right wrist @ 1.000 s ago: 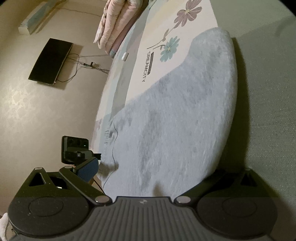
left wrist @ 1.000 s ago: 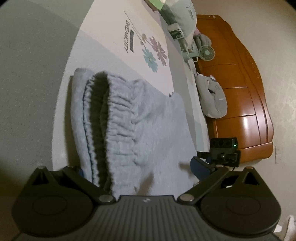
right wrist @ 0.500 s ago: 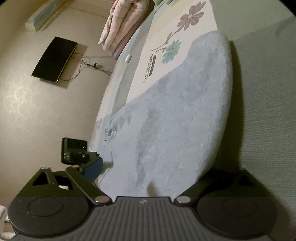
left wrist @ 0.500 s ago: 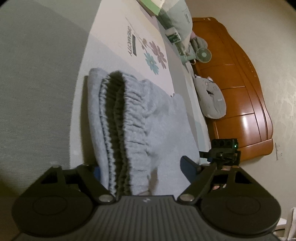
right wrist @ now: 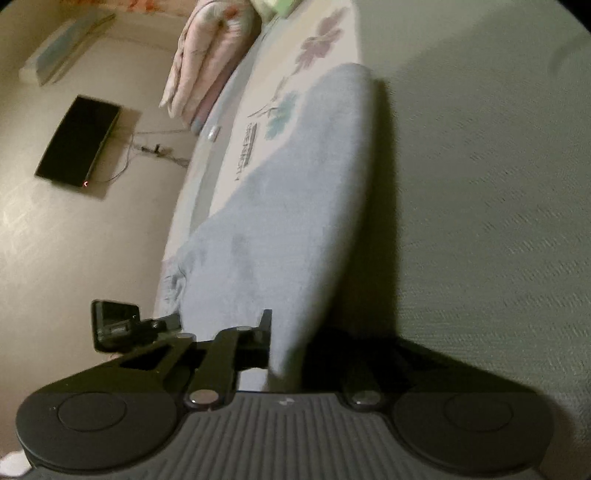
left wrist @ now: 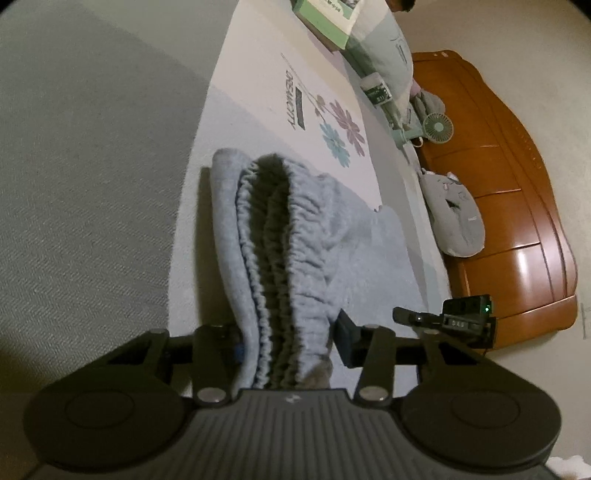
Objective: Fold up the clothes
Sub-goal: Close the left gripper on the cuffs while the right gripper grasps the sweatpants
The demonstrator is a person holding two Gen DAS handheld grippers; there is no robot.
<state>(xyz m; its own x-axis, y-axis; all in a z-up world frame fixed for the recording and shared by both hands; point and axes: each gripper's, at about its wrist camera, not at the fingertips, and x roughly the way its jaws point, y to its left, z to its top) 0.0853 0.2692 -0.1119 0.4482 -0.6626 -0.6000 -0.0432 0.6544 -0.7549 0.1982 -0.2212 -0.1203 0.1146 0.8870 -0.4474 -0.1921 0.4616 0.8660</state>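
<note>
A light blue fleece garment [left wrist: 295,236] with a ribbed elastic waistband lies folded on the bed sheet [left wrist: 258,92]. My left gripper [left wrist: 288,339] is shut on the bunched waistband end, which fills the gap between its fingers. In the right wrist view the same blue garment [right wrist: 288,206] shows its smooth folded edge, and my right gripper [right wrist: 291,343] is shut on that edge. The right finger there is lost in dark shadow. The other gripper's body [left wrist: 461,317] shows at the right of the left wrist view.
The sheet has a flower print [left wrist: 340,129]. A grey plush cushion [left wrist: 454,218], a small fan [left wrist: 437,127] and a green box [left wrist: 328,18] sit near the wooden headboard [left wrist: 517,184]. Folded pink bedding [right wrist: 207,62] and a wall-mounted TV [right wrist: 77,144] appear in the right view.
Both grippers have closed: the fingers stood wide around the garment's ends a second ago and now pinch the cloth. The waistband has bunched narrower in the left view.
</note>
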